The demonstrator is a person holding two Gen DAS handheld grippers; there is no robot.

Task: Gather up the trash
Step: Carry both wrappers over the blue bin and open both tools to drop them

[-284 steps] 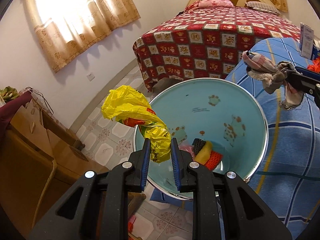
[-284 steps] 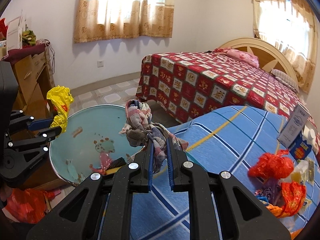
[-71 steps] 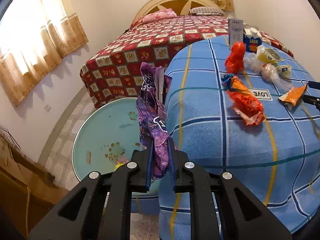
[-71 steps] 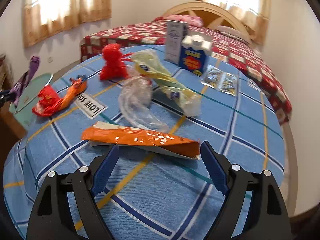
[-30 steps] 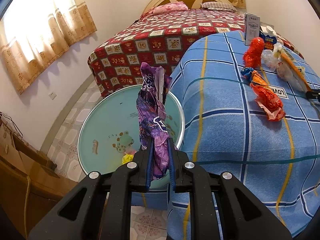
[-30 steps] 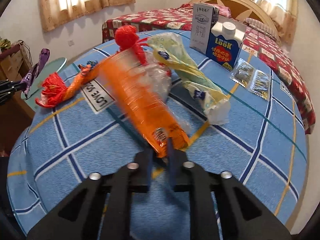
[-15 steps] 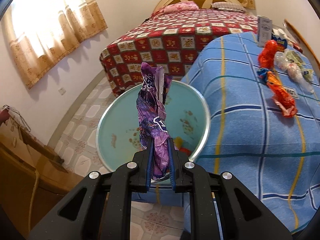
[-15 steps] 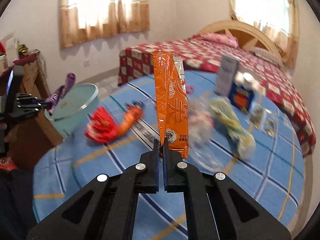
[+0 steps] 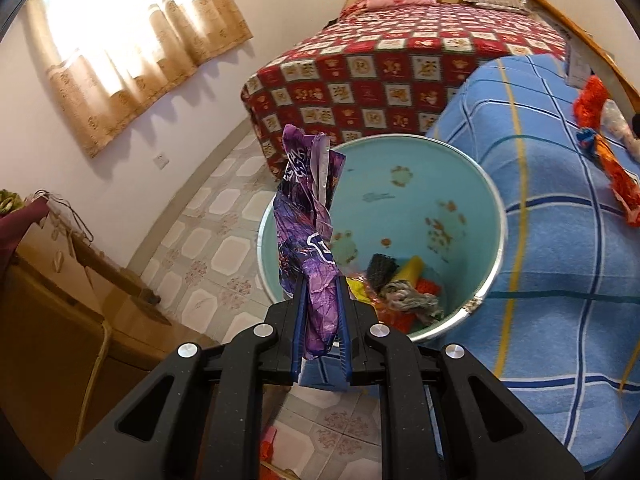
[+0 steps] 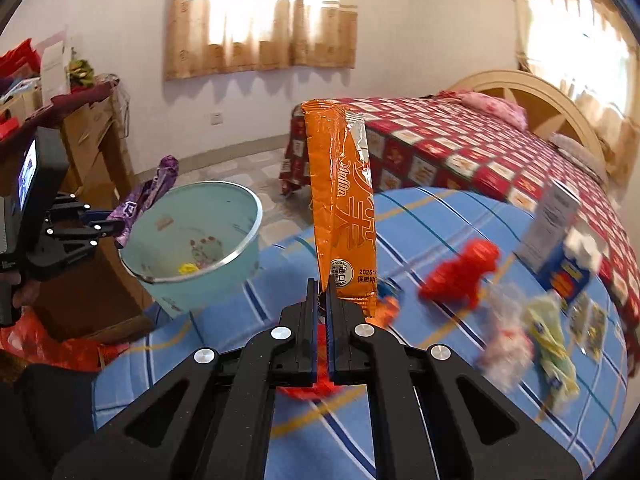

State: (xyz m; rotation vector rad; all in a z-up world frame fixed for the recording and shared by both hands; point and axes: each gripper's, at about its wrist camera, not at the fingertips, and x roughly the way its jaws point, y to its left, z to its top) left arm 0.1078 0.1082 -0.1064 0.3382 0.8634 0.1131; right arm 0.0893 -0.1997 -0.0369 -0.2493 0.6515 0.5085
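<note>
Here your left gripper (image 9: 320,300) pinches a crumpled purple wrapper (image 9: 310,216), upright over the teal bin (image 9: 494,216). Your right gripper (image 10: 322,292) clamps an orange wrapper (image 10: 344,204), standing above its fingers

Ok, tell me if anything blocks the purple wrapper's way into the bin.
Nothing visible does. The left gripper holds the purple wrapper at the near rim of the open bin, whose mouth is uncovered, with trash only at the bottom.
</note>
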